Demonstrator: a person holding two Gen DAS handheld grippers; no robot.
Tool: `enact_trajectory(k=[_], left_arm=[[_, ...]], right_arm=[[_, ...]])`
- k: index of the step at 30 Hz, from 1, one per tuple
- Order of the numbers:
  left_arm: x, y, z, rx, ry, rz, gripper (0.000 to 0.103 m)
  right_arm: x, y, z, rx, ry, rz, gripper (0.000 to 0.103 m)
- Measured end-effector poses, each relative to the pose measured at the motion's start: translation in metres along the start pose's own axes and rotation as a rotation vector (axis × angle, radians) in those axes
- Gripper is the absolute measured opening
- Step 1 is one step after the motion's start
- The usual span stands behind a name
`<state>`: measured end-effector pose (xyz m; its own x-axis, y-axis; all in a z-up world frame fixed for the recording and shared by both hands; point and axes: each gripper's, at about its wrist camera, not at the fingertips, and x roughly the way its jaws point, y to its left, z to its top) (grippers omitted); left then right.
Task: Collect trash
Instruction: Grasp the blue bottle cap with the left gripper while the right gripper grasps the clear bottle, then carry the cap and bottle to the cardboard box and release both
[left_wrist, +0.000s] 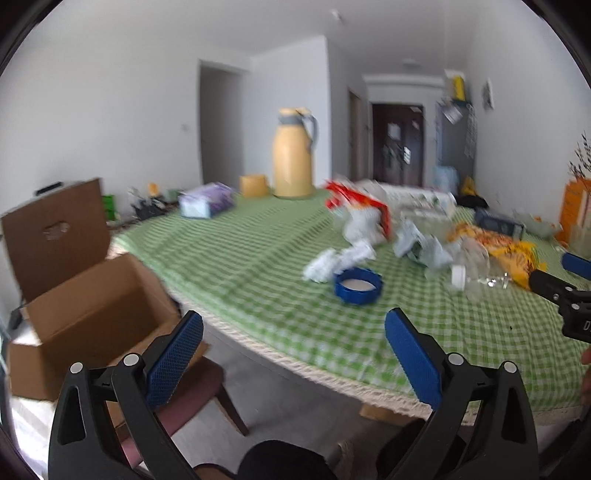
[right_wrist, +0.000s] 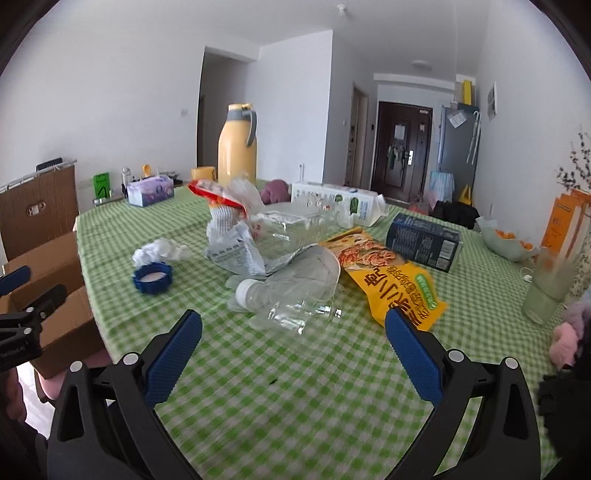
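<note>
Trash lies on the green checked table (right_wrist: 295, 387): a blue lid (right_wrist: 152, 278) (left_wrist: 357, 285), crumpled white tissue (right_wrist: 159, 250) (left_wrist: 338, 263), a clear plastic bottle (right_wrist: 291, 295) with a white cap, a silver wrapper (right_wrist: 236, 247), a red snack bag (right_wrist: 216, 195), a yellow snack bag (right_wrist: 391, 277) and a dark blue carton (right_wrist: 423, 240). An open cardboard box (left_wrist: 85, 306) stands on a chair left of the table. My left gripper (left_wrist: 293, 325) is open and empty, off the table's near edge. My right gripper (right_wrist: 293, 325) is open and empty, just before the bottle.
A yellow thermos jug (right_wrist: 236, 147), a yellow cup (right_wrist: 203, 172), a purple tissue box (right_wrist: 150, 190) and a white carton (right_wrist: 332, 201) stand at the back. A glass (right_wrist: 550, 288) and a bowl of oranges (right_wrist: 508, 240) are at the right.
</note>
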<state>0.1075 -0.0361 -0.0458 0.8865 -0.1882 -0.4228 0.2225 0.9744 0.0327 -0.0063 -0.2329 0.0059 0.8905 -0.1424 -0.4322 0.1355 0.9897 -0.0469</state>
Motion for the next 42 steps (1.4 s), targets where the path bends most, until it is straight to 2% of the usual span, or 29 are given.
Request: enact_trajectory(k=[4, 7, 10, 12, 13, 15, 16, 18, 19, 20, 21, 23, 24, 25, 26, 29, 32, 38, 42], left_arm=[[0.044, -0.012, 0.015, -0.002, 0.089, -0.112, 0.096], [0.074, -0.020, 0.026, -0.016, 0.147, -0.206, 0.096], [0.104, -0.031, 0.032, 0.006, 0.232, -0.256, 0.081], [0.120, -0.035, 0.033, 0.009, 0.309, -0.272, 0.076], [0.126, -0.037, 0.034, 0.009, 0.328, -0.273, 0.070], [0.131, -0.040, 0.035, 0.016, 0.335, -0.281, 0.062], [0.134, -0.043, 0.035, 0.022, 0.343, -0.289, 0.053], [0.137, -0.045, 0.035, 0.022, 0.354, -0.290, 0.050], [0.137, -0.048, 0.036, 0.023, 0.362, -0.295, 0.050], [0.137, -0.049, 0.037, 0.022, 0.364, -0.308, 0.050], [0.134, -0.052, 0.037, 0.022, 0.360, -0.322, 0.050], [0.120, -0.044, 0.039, 0.019, 0.355, -0.348, 0.050], [0.115, -0.044, 0.040, 0.014, 0.354, -0.363, 0.050], [0.106, -0.042, 0.042, 0.002, 0.344, -0.381, 0.050], [0.101, -0.042, 0.044, -0.005, 0.335, -0.389, 0.050], [0.083, -0.042, 0.052, -0.005, 0.296, -0.411, 0.050], [0.073, -0.037, 0.061, -0.070, 0.296, -0.508, 0.050], [0.053, -0.031, 0.082, -0.090, 0.197, -0.466, 0.050], [0.036, -0.009, 0.102, -0.114, 0.121, -0.450, 0.050]], right_arm=[[0.019, -0.009, 0.007, 0.023, 0.078, 0.097, 0.095], [0.028, -0.023, 0.013, 0.074, 0.161, 0.121, 0.095], [0.035, -0.044, 0.012, 0.189, 0.181, 0.158, 0.095], [0.041, -0.051, 0.009, 0.227, 0.207, 0.165, 0.095], [0.045, -0.055, 0.007, 0.246, 0.222, 0.168, 0.095], [0.048, -0.058, 0.006, 0.266, 0.242, 0.178, 0.095], [0.051, -0.058, 0.005, 0.274, 0.254, 0.193, 0.095], [0.054, -0.056, 0.007, 0.287, 0.263, 0.212, 0.093], [0.057, -0.054, 0.008, 0.294, 0.267, 0.234, 0.086], [0.059, -0.053, 0.008, 0.298, 0.268, 0.250, 0.060], [0.062, -0.052, 0.008, 0.312, 0.280, 0.263, 0.047], [0.069, -0.052, 0.006, 0.337, 0.306, 0.276, 0.043], [0.073, -0.051, 0.005, 0.351, 0.318, 0.304, 0.027], [0.074, -0.050, 0.005, 0.361, 0.319, 0.324, 0.025], [0.072, -0.048, 0.006, 0.358, 0.315, 0.330, 0.017], [0.054, -0.041, 0.017, 0.318, 0.252, 0.342, 0.003], [0.039, -0.038, 0.028, 0.274, 0.200, 0.299, 0.002], [0.015, -0.042, 0.052, 0.249, 0.107, 0.238, 0.002], [0.013, -0.037, 0.072, 0.209, 0.071, 0.223, 0.002]])
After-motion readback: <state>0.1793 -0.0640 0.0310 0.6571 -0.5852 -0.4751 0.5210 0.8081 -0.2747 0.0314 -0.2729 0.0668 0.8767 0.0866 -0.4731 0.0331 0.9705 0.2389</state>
